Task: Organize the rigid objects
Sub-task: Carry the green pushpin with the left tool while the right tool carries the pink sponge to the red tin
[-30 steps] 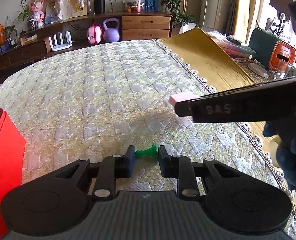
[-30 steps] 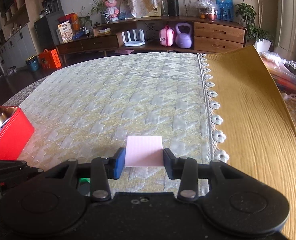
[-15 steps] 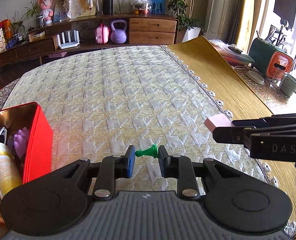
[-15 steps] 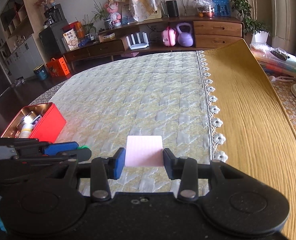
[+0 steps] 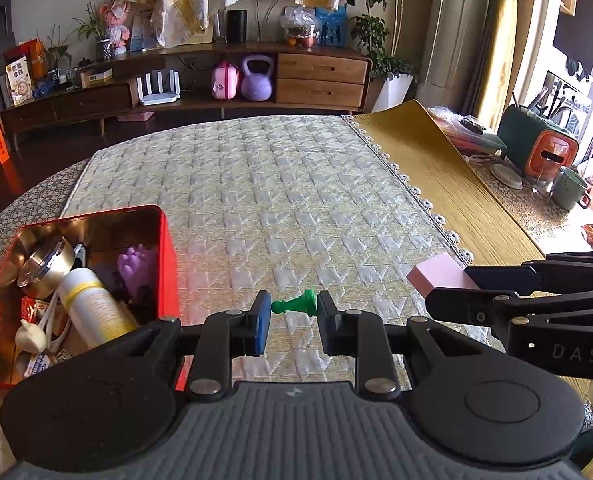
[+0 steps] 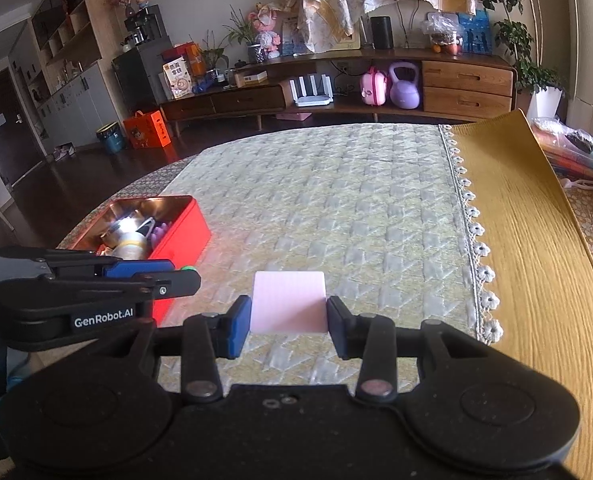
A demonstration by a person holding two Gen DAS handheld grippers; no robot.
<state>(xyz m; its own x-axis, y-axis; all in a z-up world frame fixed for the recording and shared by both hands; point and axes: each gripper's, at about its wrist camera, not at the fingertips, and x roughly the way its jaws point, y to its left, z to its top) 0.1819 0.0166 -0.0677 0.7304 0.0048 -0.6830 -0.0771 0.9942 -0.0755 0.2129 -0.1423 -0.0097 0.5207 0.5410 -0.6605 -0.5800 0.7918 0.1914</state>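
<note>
My left gripper (image 5: 292,312) is shut on a small green chess pawn (image 5: 296,304), which lies sideways between the pads above the quilted cloth. A pink block (image 6: 288,302) is clamped flat in my right gripper (image 6: 288,318); the same pink block (image 5: 436,276) shows at the right of the left wrist view, in the right gripper (image 5: 456,288). The red tin box (image 5: 168,256) sits open at the left, holding a metal tin, a white-and-yellow bottle and a purple toy. In the right wrist view the left gripper (image 6: 180,276) hangs just right of the red tin box (image 6: 184,232).
The quilted cloth (image 5: 296,200) covers the round table. A yellow mat (image 5: 448,184) with a lace edge lies to the right. A green mug (image 5: 572,190), a glass and an orange-and-green appliance (image 5: 544,148) stand at the far right. A wooden sideboard stands behind.
Both grippers have risen and drawn back with their objects still held. The red box, only an edge a second ago, now shows its open inside at the left.
</note>
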